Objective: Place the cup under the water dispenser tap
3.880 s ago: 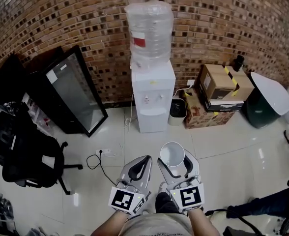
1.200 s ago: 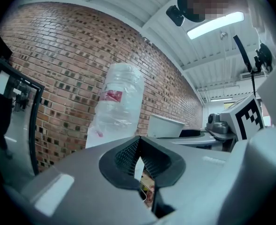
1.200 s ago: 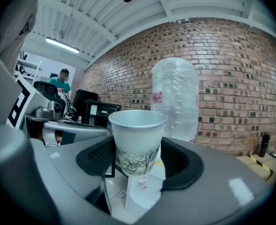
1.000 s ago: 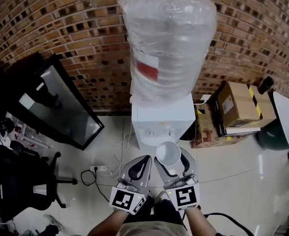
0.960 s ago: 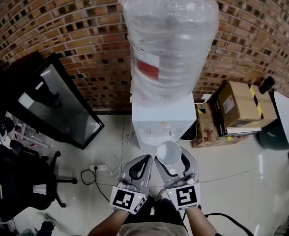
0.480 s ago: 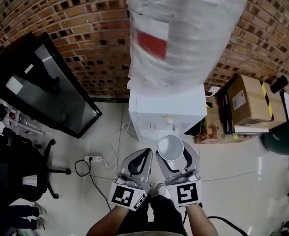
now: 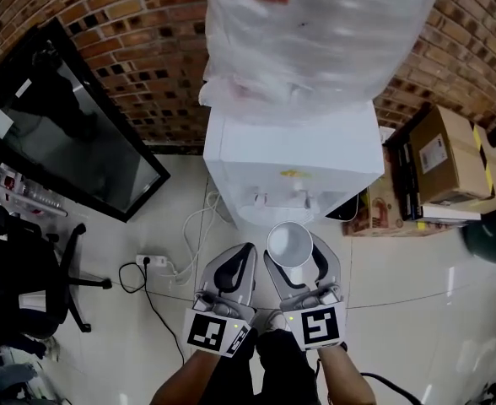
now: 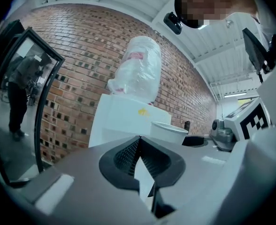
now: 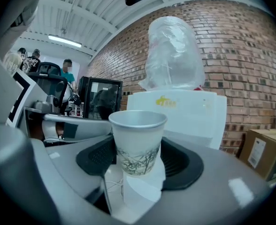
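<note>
A brick wall (image 7: 105, 49) stands behind a shiny white tile floor (image 7: 159, 218), with a big black glass panel (image 7: 54, 142) leaning by it, a black chair (image 7: 20, 268) at the left and brown cardboard boxes (image 7: 455, 154) at the right.

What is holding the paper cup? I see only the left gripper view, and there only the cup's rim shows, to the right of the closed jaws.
Observer: The right hand-held gripper holds the cup. Its jaws press on the cup's sides, and the cup stands upright.
Operator: Is the cup under a tap now?
Observer: Not yet. In the head view it is in front of the dispenser, on the near side of the taps.
Operator: Does anything lie on the floor beside the dispenser?
Observer: Yes. A white cable runs from the dispenser's left side to a power strip.
</note>
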Tool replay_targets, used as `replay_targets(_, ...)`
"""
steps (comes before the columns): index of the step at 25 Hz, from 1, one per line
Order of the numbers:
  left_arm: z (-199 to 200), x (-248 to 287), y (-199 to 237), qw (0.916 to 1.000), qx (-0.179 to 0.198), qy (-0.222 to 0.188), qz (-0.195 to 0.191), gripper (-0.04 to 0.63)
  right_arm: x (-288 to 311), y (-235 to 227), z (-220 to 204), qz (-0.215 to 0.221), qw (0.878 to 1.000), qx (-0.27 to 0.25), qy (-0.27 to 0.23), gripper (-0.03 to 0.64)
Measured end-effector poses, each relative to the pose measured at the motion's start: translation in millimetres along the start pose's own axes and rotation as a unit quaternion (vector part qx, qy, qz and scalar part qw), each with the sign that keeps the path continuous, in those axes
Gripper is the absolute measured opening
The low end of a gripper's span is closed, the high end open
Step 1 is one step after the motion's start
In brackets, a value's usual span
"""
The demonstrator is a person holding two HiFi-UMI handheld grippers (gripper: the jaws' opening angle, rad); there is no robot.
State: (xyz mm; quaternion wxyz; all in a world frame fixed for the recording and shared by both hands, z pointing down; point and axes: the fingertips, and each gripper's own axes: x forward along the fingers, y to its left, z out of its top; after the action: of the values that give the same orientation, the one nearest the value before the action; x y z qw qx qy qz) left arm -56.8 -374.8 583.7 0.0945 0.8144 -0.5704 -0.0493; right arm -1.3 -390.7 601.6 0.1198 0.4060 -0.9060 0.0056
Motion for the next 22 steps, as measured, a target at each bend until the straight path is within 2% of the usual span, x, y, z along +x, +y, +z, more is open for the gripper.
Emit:
replay_targets(15, -95.2, 14.6, 40.4, 0.9998, 0.013, 0.005, 0.016, -0.008, 73.1, 5.8, -120.6, 0.017, 1.000, 0.007, 0.021, 0.308)
replay_targets(22, -126.4, 17.6, 63.9, 0.9994, 0.018, 0.009, 0.028, -0.008, 122.1, 6.0, -161.8, 0.026, 1.000, 0.009, 0.004, 0.308)
